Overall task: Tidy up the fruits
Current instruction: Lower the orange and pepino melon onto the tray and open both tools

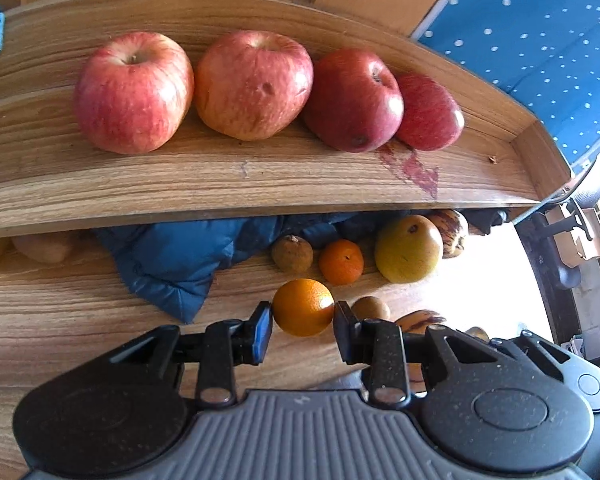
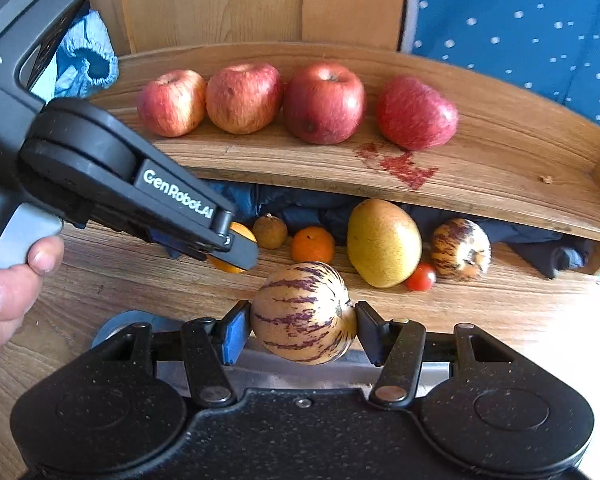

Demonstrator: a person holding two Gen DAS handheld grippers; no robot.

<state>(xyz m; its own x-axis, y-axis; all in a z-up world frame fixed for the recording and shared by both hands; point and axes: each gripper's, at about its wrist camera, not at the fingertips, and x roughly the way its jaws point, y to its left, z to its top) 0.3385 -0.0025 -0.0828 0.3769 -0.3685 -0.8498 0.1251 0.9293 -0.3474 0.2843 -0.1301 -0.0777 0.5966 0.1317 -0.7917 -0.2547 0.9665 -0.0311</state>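
Left tool (image 1: 303, 326) clamped on orange (image 1: 303, 307), right tool (image 2: 302, 330) clamped on pepino melon (image 2: 302, 311); apples (image 1: 253, 84) fill shelf (image 1: 220, 176), sorting by kind

A raised wooden shelf (image 2: 480, 168) bore four red apples (image 2: 324, 102) in a row beside a red stain (image 2: 400, 164), while the wooden table (image 2: 140, 280) below carried a mango (image 2: 384, 242), a tangerine (image 2: 313, 245) and a cherry tomato (image 2: 421, 277).
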